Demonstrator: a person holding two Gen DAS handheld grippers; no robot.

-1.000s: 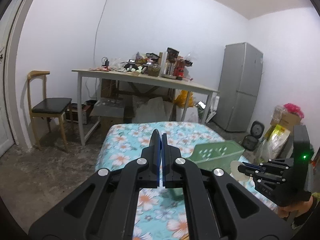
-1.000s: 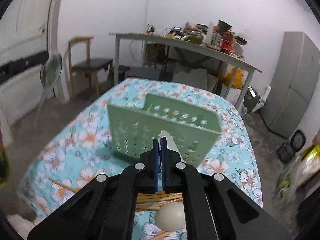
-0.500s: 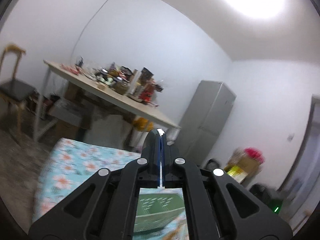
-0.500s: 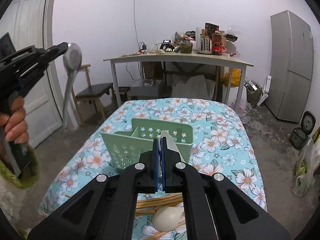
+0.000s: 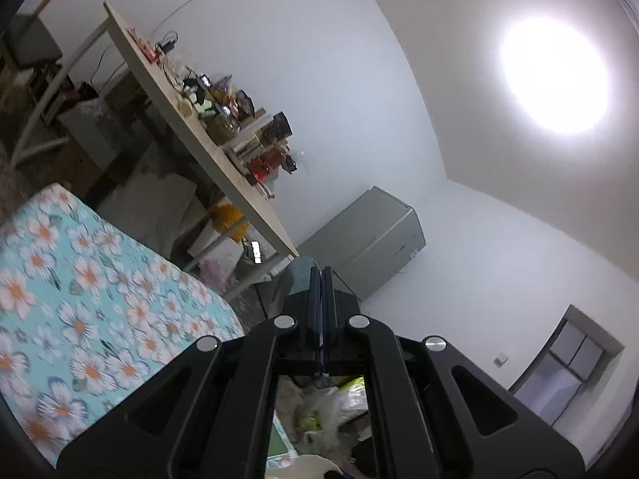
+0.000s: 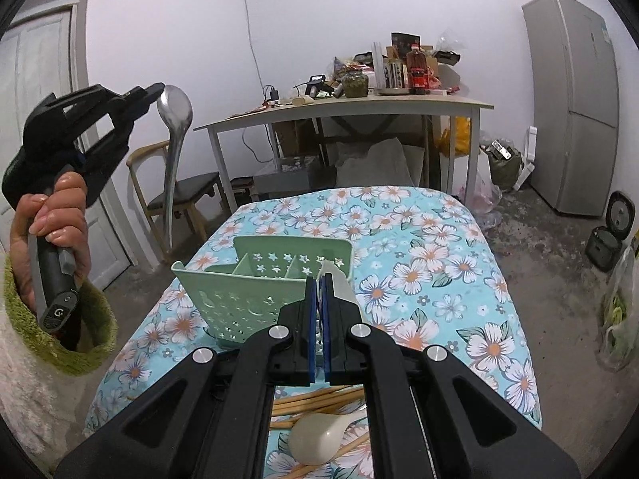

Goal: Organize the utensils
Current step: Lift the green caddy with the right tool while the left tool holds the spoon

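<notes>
In the right wrist view a hand at the left holds my left gripper (image 6: 153, 90) up in the air. It is shut on the bowl tip of a metal spoon (image 6: 174, 111), whose handle hangs down. In the left wrist view the left gripper (image 5: 321, 279) is shut and points across the room, with a blurred grey spoon bowl (image 5: 295, 279) beside its tips. My right gripper (image 6: 318, 279) is shut on a white utensil (image 6: 337, 283) over the near right side of a green divided basket (image 6: 239, 295). Beneath it lie wooden chopsticks (image 6: 315, 399) and a white spoon (image 6: 315, 439).
The basket stands on a table with a blue floral cloth (image 6: 419, 271). Beyond it are a cluttered desk (image 6: 359, 103), a wooden chair (image 6: 179, 191) and a grey fridge (image 6: 571, 99). Bags and a rice cooker (image 6: 619, 215) sit on the floor at the right.
The left gripper has risen and rolled, so its view swung from the table to the wall and ceiling. It came into the right view with the spoon hanging. The right gripper shifted over the basket.
</notes>
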